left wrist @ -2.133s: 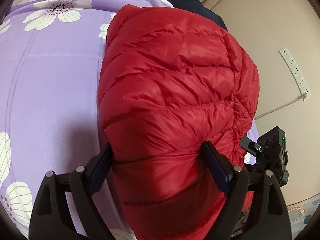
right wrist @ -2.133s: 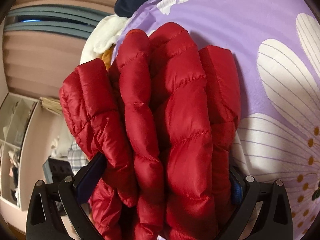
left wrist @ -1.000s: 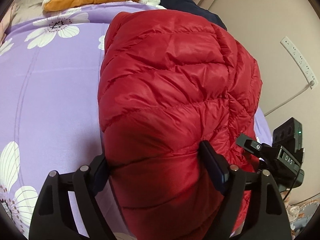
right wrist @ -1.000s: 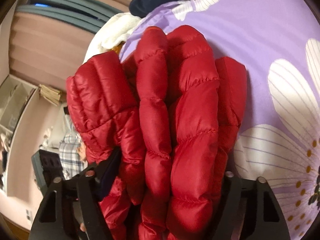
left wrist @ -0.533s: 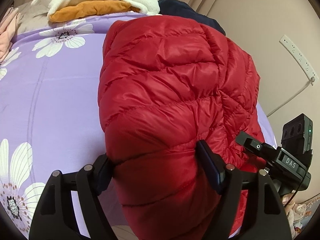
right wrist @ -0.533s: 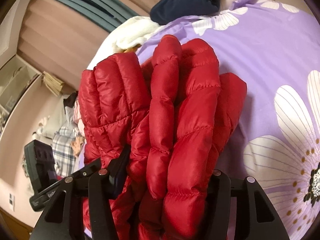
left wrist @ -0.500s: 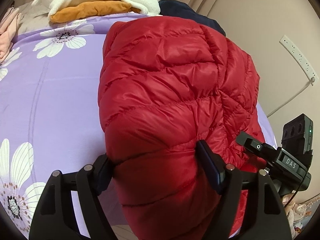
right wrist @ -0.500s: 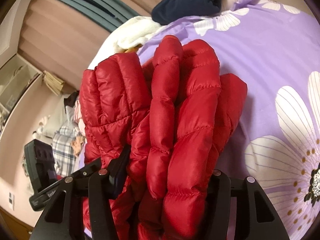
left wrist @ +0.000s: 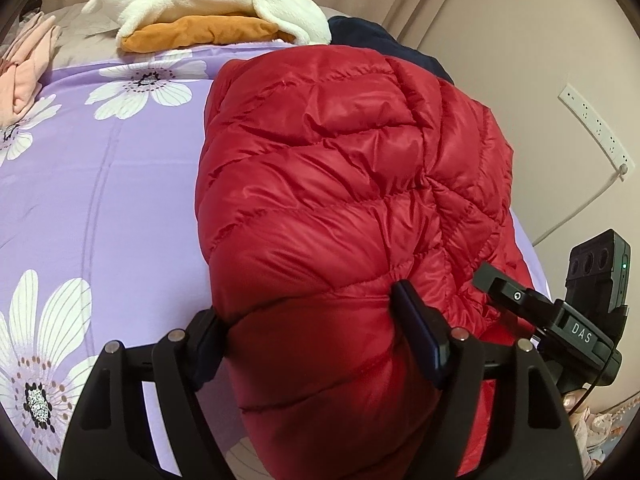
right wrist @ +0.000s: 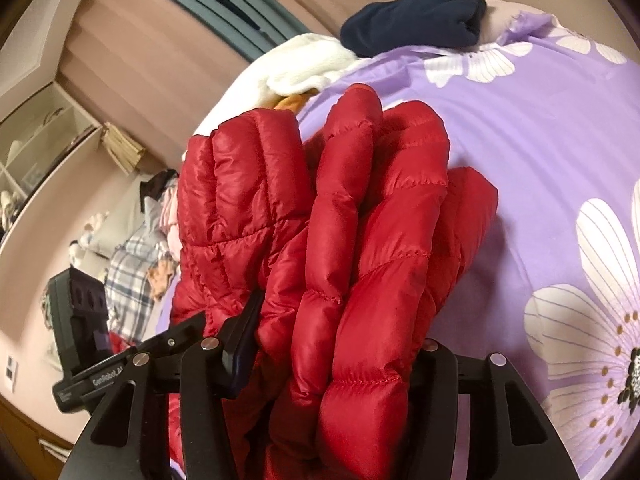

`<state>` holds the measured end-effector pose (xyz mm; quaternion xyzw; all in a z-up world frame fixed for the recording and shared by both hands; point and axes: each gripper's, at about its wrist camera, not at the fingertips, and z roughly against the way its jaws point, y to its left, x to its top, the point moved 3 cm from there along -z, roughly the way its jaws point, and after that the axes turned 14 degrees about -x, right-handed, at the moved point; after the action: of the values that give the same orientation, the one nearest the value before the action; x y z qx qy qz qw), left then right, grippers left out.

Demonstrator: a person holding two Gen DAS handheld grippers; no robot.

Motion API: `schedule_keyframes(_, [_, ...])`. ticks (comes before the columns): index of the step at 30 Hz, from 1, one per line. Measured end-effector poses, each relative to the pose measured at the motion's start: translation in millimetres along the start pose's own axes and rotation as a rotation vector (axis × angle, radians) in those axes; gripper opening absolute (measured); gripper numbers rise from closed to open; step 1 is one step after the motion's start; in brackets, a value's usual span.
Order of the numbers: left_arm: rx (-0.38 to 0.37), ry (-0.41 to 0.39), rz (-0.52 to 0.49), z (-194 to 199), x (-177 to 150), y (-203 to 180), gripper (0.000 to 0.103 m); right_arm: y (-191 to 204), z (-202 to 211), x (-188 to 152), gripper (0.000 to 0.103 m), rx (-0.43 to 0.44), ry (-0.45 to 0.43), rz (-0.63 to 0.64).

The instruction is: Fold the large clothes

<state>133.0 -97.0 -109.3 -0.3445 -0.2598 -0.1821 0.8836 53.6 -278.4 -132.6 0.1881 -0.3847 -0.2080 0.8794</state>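
Observation:
A folded red down jacket (left wrist: 340, 180) lies in a thick bundle over a purple flowered bedsheet (left wrist: 100, 200). My left gripper (left wrist: 308, 312) is shut on its near end, both pads pressed into the padding. From the other side, my right gripper (right wrist: 340, 328) clamps the stacked layers of the jacket (right wrist: 360, 220); its jaws are closing and squeeze the puffy folds. Its right finger is hidden behind the fabric. The right gripper's body (left wrist: 560, 320) shows at the jacket's right edge in the left wrist view.
At the far end of the bed a white fleece (left wrist: 208, 0) sits on an orange garment (left wrist: 200, 34), with a navy garment (right wrist: 416, 8) beside them. Pink clothing (left wrist: 24, 64) lies far left. A power strip (left wrist: 596, 128) hangs on the right wall. Shelves (right wrist: 32, 140) and piled clothes (right wrist: 136, 248) stand beyond the bed.
Both grippers have lifted with the jacket, so more of the far bed shows. The right gripper rolled and its jaws narrowed on the folds.

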Motion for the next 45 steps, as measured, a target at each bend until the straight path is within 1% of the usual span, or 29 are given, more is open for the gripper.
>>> schedule_keyframes(6, [0.025, -0.038, 0.006, 18.0, 6.3, 12.3, 0.077, 20.2, -9.2, 6.9, 0.055, 0.037, -0.021, 0.055])
schedule_keyframes(10, [0.051, -0.074, 0.025, 32.1, 17.6, 33.0, 0.077, 46.0, -23.6, 13.1, 0.055, 0.064, -0.039, 0.115])
schedule_keyframes(16, [0.106, -0.129, 0.056, 54.5, 36.2, 73.7, 0.077, 87.9, -58.6, 22.3, 0.055, 0.116, -0.048, 0.178])
schedule_keyframes(20, [0.125, -0.132, 0.098, 53.9, 41.3, 103.4, 0.077, 103.2, -85.3, 22.2, 0.055, 0.126, -0.031, 0.191])
schedule_keyframes(22, [0.134, -0.118, 0.121, 48.1, 40.5, 117.4, 0.077, 104.1, -103.4, 19.9, 0.055, 0.115, -0.001, 0.183])
schedule_keyframes(24, [0.134, -0.105, 0.142, 43.0, 37.2, 127.7, 0.077, 103.1, -112.8, 17.0, 0.056, 0.095, 0.022, 0.174])
schedule_keyframes(26, [0.134, -0.101, 0.143, 41.4, 32.3, 130.4, 0.078, 99.0, -117.4, 12.4, 0.059, 0.079, 0.038, 0.165])
schedule_keyframes(28, [0.143, -0.094, 0.138, 41.5, 28.5, 129.5, 0.081, 95.1, -117.9, 8.3, 0.066, 0.061, 0.061, 0.144])
schedule_keyframes(29, [0.152, -0.088, 0.137, 41.4, 27.7, 129.2, 0.082, 91.6, -118.3, 6.3, 0.068, 0.054, 0.082, 0.127])
schedule_keyframes(31, [0.174, -0.085, 0.129, 43.1, 27.1, 128.3, 0.083, 85.4, -115.8, 4.3, 0.077, 0.039, 0.111, 0.098])
schedule_keyframes(32, [0.193, -0.086, 0.12, 46.3, 25.7, 125.6, 0.083, 82.3, -111.4, 3.3, 0.078, 0.026, 0.115, 0.086])
schedule_keyframes(34, [0.233, -0.092, 0.101, 52.6, 23.4, 121.8, 0.083, 78.7, -97.8, 3.2, 0.08, -0.007, 0.093, 0.085])
schedule_keyframes(35, [0.257, -0.097, 0.088, 57.0, 20.9, 118.8, 0.082, 78.3, -88.1, 4.2, 0.08, -0.036, 0.066, 0.096])
schedule_keyframes(38, [0.305, -0.115, 0.045, 71.3, 14.0, 110.9, 0.081, 84.8, -60.6, 10.7, 0.08, -0.136, -0.05, 0.165])
schedule_keyframes(39, [0.309, -0.122, 0.034, 75.0, 12.2, 108.6, 0.08, 89.9, -51.7, 12.2, 0.08, -0.143, -0.081, 0.189])
schedule_keyframes(41, [0.299, -0.132, 0.022, 81.5, 8.5, 103.4, 0.079, 105.5, -36.2, 14.7, 0.08, -0.11, -0.13, 0.245])
schedule_keyframes(43, [0.278, -0.13, 0.019, 81.4, 5.2, 99.9, 0.074, 126.0, -31.2, 13.4, 0.079, -0.056, -0.148, 0.317])
schedule_keyframes(44, [0.268, -0.124, 0.014, 79.5, 4.1, 97.0, 0.064, 139.1, -31.7, 11.3, 0.077, -0.032, -0.155, 0.357])
schedule_keyframes(45, [0.262, -0.109, 0.004, 76.0, 2.3, 94.8, 0.055, 150.7, -34.0, 8.8, 0.066, -0.008, -0.153, 0.39])
